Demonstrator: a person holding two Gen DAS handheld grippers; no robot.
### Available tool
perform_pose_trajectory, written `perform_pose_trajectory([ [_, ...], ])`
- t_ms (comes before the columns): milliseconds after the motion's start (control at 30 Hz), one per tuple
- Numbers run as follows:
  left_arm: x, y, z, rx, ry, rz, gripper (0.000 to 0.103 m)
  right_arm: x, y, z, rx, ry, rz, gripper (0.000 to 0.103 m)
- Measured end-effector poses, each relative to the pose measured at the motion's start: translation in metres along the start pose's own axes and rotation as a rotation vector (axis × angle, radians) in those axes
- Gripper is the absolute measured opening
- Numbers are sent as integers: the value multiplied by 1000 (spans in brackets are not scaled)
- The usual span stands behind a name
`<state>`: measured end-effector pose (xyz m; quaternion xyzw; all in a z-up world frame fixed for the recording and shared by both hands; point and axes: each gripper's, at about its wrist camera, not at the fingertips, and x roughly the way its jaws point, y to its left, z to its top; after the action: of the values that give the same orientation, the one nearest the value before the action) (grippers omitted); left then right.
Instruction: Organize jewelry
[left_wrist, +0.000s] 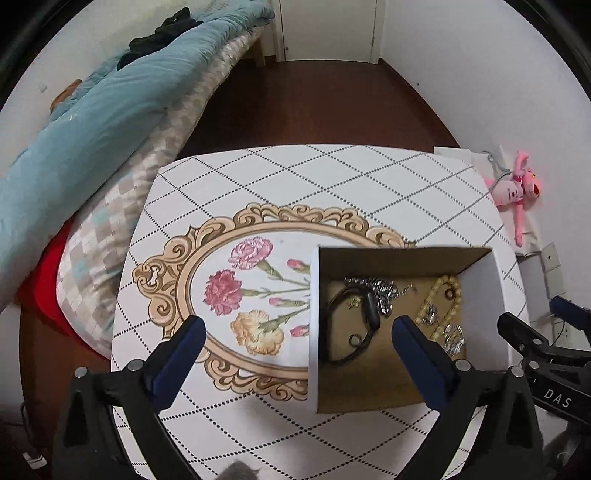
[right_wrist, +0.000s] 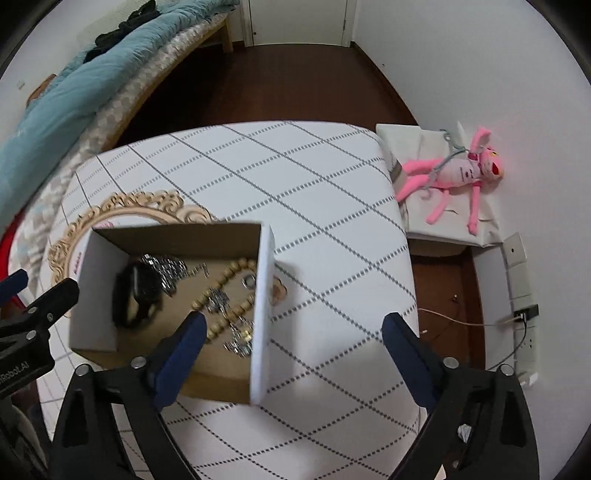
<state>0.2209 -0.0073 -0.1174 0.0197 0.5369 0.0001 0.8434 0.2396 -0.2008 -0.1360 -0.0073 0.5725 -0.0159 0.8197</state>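
An open cardboard box with white outer walls stands on the patterned table. It also shows in the right wrist view. Inside lie a black smart band, a silver chain, a beige bead bracelet and small silver pieces. The same band, chain and beads show in the right wrist view. My left gripper is open and empty, straddling the box's left wall. My right gripper is open and empty, straddling the box's right wall.
A bed with a teal quilt runs along the left. A pink plush toy lies on a white box by the right wall. A power strip and cables sit on the floor at the right.
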Motion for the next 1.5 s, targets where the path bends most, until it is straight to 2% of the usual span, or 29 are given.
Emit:
perform_pose_trajectory([
  [167, 8, 1, -14, -9, 23, 6, 103, 5, 0, -13, -3, 10, -16, 99],
  [267, 10, 0, -20, -14, 29, 8, 103, 5, 4, -18, -7, 9, -21, 103],
  [500, -4, -1, -28, -20, 8, 8, 103, -13, 7, -25, -5, -29, -26, 103],
  [833, -68, 3, -56, -27, -94, 21, 103, -65, 8, -54, 7, -115, -41, 103],
  [1267, -170, 5, -86, -34, -253, 1, 103, -182, 1, -99, 35, -290, -40, 103],
  [1500, -213, 6, -94, -50, -308, -18, 103, -235, 0, -116, 48, -362, -26, 103],
])
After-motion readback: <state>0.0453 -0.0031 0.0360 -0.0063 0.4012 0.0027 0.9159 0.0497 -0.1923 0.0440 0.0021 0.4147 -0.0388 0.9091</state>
